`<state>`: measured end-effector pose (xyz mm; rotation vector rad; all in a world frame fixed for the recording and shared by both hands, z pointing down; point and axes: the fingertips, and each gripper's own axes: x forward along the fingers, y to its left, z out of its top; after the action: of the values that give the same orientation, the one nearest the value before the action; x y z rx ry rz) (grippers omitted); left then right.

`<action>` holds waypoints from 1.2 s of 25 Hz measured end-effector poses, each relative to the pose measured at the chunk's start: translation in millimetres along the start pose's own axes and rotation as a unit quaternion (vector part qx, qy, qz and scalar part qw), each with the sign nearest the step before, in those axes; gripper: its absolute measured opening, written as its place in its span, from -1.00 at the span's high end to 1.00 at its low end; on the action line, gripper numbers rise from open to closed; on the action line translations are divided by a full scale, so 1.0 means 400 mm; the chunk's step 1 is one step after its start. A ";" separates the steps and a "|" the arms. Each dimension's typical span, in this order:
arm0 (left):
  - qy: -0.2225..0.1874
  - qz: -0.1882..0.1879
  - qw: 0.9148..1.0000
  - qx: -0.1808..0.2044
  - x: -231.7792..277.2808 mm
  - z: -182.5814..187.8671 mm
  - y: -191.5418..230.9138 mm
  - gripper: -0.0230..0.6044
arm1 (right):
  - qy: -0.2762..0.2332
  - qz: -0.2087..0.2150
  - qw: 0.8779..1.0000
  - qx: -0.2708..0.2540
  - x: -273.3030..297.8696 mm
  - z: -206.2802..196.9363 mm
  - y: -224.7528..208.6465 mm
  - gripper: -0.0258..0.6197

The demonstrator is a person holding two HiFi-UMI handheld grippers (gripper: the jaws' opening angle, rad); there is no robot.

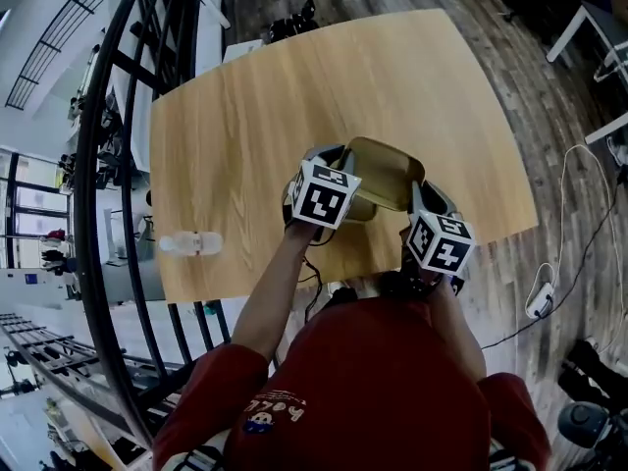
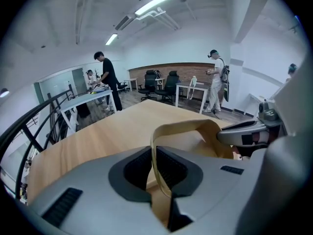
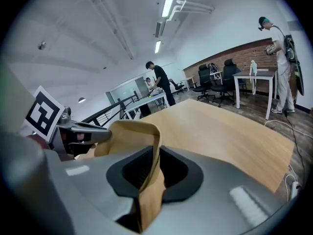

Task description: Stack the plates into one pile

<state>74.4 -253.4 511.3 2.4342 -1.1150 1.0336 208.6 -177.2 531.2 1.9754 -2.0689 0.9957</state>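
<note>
The broad wooden desk (image 1: pixel 255 145) takes up most of the room in front of the person, and from the head view its top shows nothing on it except a clear plastic bottle near the left edge. Above the near edge of the desk, close to the person's chest, hangs 1 tan plate (image 1: pixel 383 170) with rounded corners, tilted and off the wood. Whether a 2nd plate sits nested under it I can't tell. It's carried from 2 sides at once: the left gripper (image 2: pixel 152 168) has its jaws pinched on the thin rim at one side, and the right gripper (image 3: pixel 157 168) has its jaws clamped on the rim opposite, so each camera sees the other gripper across the plate. Holding it at both edges looks like a way to keep a wide, shallow plate from swinging or slipping out of a narrow pinch. No other plate or pile shows on the desk, so I'd guess this one is in transit towards wherever the stack gets built. The bottle (image 1: pixel 191 243) lies on its side, well apart from all this.
</note>
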 end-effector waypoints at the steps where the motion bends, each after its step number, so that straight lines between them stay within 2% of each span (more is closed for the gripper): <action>1: 0.002 0.006 1.000 -0.008 -0.018 -0.021 0.017 0.81 | 0.005 0.006 1.000 -0.007 0.002 -0.010 0.024 0.75; 7: 0.017 0.026 0.998 -0.052 -0.088 -0.143 0.107 0.81 | 0.050 0.031 0.998 -0.038 0.030 -0.067 0.147 0.75; 13: 0.037 0.025 0.996 -0.075 -0.096 -0.224 0.133 0.80 | 0.077 0.028 0.996 -0.045 0.043 -0.107 0.187 0.76; 24: 0.098 -0.008 0.992 -0.073 -0.043 -0.309 0.115 0.77 | 0.144 -0.001 0.989 -0.025 0.070 -0.179 0.162 0.77; 30: 0.109 -0.008 0.992 -0.069 -0.025 -0.325 0.111 0.76 | 0.172 -0.002 0.985 -0.028 0.088 -0.205 0.146 0.77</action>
<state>-27.8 -212.3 594.4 2.1611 -1.0541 1.1445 120.5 -168.2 591.0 1.6431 -1.8803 1.1681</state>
